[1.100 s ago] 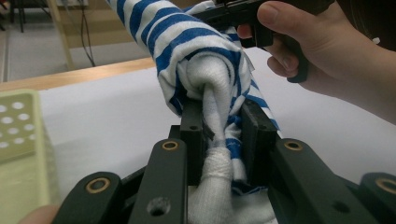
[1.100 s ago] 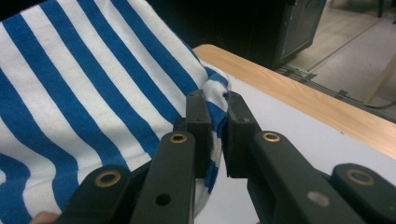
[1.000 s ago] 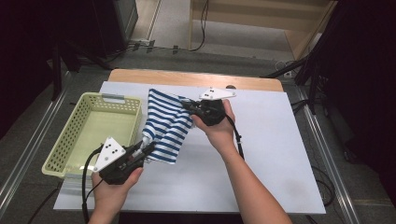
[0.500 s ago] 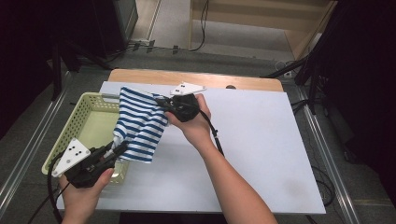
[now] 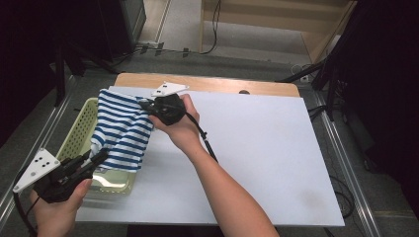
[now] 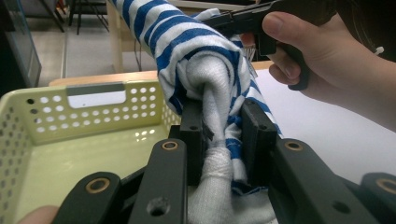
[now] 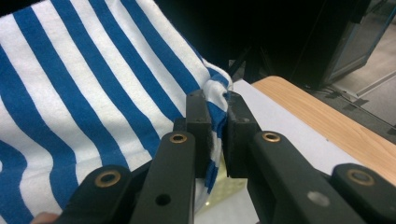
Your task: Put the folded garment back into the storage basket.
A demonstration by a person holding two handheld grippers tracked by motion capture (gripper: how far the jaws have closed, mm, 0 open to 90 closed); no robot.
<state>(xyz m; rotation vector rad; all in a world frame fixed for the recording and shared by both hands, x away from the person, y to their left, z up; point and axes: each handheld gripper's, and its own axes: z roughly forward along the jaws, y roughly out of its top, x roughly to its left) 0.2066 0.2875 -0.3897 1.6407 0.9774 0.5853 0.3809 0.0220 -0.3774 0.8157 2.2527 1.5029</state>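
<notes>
Both grippers clamped on the striped cloth [image 5: 120, 129]. Left gripper [image 5: 94, 160] pinches a bunched lower end; in the left gripper view the wad sits thick between the jaws. Right gripper [image 5: 146, 106] pinches the upper edge, a thin fold between nearly closed jaws in the right gripper view. Cloth hangs stretched between the two, held above the basket [image 5: 79, 136] at the left edge of the table [image 5: 257, 148], partly overhanging its right rim.

Risks, judged:
- thin fold at right could slip out if the cloth is pulled taut, dropping that end
- overhanging side may drape across the rim rather than fall inside if lowered as it hangs

Basket: pale yellow-green, perforated walls. Floor bare where visible; nothing seen resting in it
</notes>
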